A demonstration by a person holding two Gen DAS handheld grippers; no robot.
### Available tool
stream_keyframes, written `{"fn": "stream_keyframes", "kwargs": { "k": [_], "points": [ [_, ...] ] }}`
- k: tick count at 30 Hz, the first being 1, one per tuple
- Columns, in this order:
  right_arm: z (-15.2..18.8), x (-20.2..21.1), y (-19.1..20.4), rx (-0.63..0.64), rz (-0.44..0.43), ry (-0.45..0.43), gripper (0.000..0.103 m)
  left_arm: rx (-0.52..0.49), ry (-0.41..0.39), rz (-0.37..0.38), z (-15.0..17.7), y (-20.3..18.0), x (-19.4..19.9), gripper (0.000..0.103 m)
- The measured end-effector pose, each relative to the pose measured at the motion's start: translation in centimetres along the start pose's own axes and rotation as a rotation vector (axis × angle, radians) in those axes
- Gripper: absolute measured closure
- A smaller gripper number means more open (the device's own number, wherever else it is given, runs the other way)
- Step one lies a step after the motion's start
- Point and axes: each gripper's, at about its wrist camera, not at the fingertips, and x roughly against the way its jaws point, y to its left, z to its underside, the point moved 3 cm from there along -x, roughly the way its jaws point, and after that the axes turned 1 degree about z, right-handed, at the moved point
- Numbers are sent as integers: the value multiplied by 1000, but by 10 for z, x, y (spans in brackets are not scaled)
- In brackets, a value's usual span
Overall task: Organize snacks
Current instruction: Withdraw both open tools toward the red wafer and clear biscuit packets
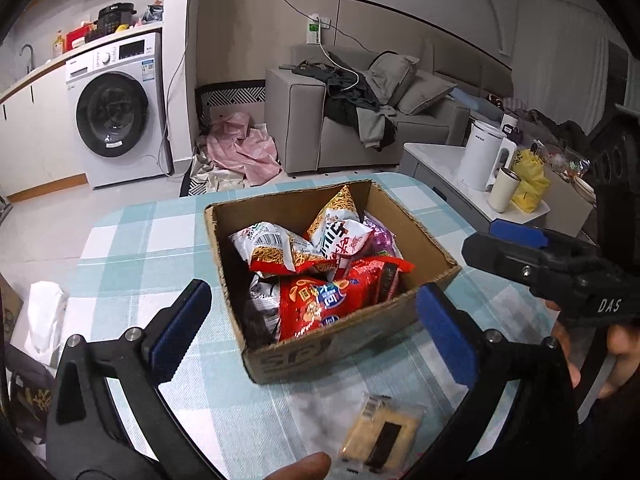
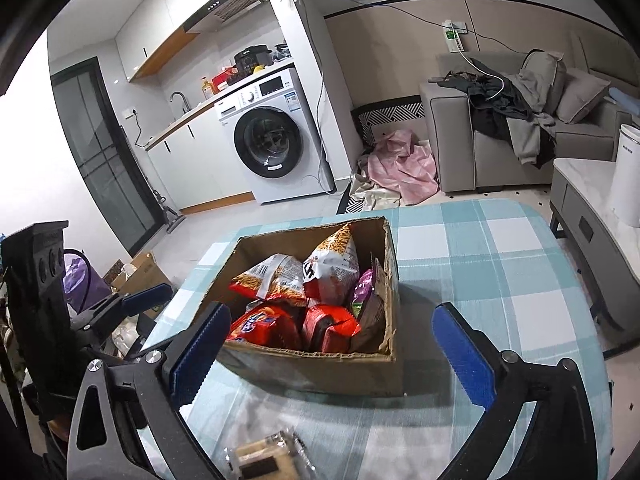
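On the checked cloth [image 1: 132, 240], a cardboard box [image 1: 352, 332] (square) holds crinkly snack bags [image 1: 320, 304].

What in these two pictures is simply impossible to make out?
- Snacks at the bottom of the cardboard box: both views, buried under the top bags.
- Print on the box front: left wrist view, hidden behind the left gripper finger.
- Clear-wrapped snack on the table: cut by the bottom edge in the right wrist view; label too small.
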Motion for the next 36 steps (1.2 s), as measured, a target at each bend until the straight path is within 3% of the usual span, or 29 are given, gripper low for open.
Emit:
{"fn": "stream_keyframes", "kwargs": {
  "k": [18,36],
  "points": [
    [50,45,10,30,10,49,0,10,13,-30,52,-1,72,1],
    [101,37,12,69,16,126,0,-4,108,-18,115,-1,70,1]
  ]
}}
